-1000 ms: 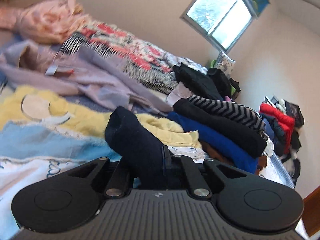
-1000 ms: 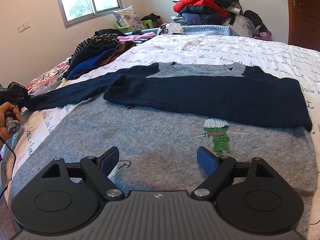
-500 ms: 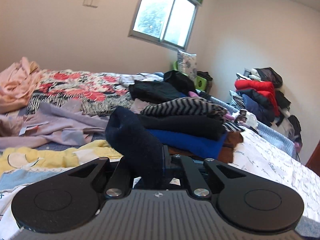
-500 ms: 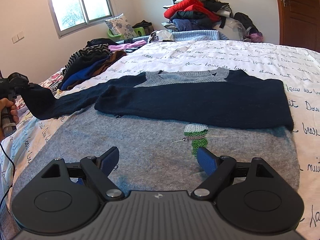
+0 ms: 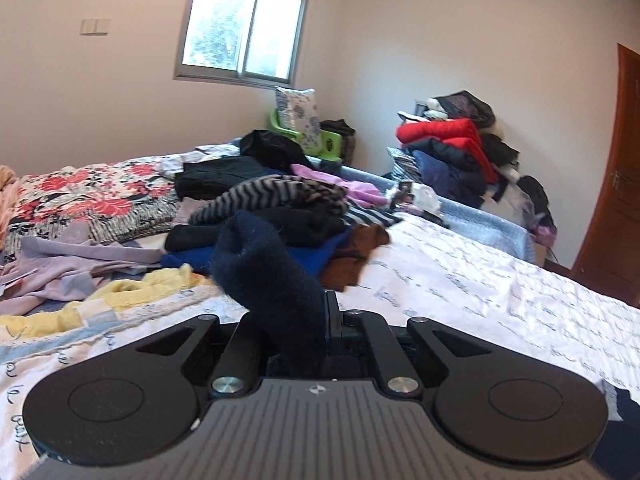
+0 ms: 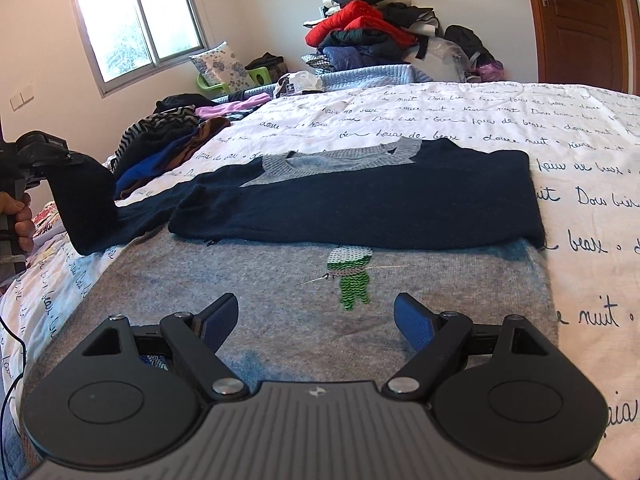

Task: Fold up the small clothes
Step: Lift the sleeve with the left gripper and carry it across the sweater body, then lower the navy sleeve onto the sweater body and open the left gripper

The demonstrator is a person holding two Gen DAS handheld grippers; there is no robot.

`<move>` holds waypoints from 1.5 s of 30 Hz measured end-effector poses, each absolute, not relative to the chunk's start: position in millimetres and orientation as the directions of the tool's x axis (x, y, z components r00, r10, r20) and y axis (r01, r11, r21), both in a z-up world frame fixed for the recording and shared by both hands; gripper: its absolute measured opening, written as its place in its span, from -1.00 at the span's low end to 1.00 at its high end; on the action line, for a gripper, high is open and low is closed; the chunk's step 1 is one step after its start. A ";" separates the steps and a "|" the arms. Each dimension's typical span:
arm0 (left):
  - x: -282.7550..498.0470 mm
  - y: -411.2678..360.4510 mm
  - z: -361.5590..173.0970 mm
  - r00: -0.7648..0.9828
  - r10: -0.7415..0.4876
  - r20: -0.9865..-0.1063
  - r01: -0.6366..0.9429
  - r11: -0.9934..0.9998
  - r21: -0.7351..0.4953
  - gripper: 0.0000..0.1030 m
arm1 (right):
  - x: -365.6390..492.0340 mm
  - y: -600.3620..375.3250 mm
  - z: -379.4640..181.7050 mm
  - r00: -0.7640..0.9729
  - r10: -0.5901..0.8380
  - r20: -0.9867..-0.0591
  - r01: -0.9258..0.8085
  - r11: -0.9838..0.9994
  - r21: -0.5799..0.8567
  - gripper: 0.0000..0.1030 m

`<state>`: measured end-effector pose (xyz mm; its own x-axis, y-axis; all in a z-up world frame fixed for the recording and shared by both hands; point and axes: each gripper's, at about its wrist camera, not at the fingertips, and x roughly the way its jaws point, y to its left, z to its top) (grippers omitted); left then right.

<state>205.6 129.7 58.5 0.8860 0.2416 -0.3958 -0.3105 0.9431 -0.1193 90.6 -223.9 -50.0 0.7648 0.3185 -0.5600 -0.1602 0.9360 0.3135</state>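
A small sweater with a grey body and a green sequin figure lies flat on the white script-print bedspread. One navy sleeve is folded across its chest. My left gripper, held by a hand at the left edge, is shut on the other navy sleeve's cuff and holds it up off the bed. In the left wrist view that cuff stands up from the shut left gripper. My right gripper hovers open over the grey hem, nothing between its pads.
A stack of folded dark and striped clothes sits on the bed's far left. Loose floral, lilac and yellow garments lie beyond it. A heap of jackets rises past the bed's end, with a wooden door at right. A cable runs below the hand.
My left gripper has lifted the navy cuff and swung right toward the sweater, rolling level. The right gripper has drifted slightly over the hem, still open.
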 end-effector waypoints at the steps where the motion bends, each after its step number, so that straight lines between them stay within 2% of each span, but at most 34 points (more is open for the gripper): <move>1: 206.2 123.5 59.1 0.888 0.224 -0.402 -0.295 0.948 -0.123 -0.82 | 89.7 -224.8 -50.4 0.766 0.318 -0.559 -0.158 0.936 0.316 0.66; 16: 215.7 16.6 49.2 0.902 -0.043 -0.429 -0.025 0.988 -0.151 -0.82 | 76.3 -247.9 -51.7 0.783 0.302 -0.543 -0.120 0.931 0.344 0.66; 32: 221.5 -94.8 8.7 0.834 -0.210 -0.510 0.187 0.978 -0.095 -0.82 | 72.2 -261.9 -58.9 0.788 0.281 -0.548 -0.080 0.929 0.361 0.66; 45: 225.8 -142.1 -18.5 0.790 -0.262 -0.555 0.252 0.963 -0.096 -0.82 | 65.5 -269.6 -61.3 0.788 0.257 -0.559 -0.056 0.934 0.352 0.66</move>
<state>225.8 -142.1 -18.5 0.7896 -0.2622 -0.5548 0.2523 0.9629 -0.0959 65.5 -269.6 -61.3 0.7885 0.2575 -0.5586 -0.0555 0.9343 0.3522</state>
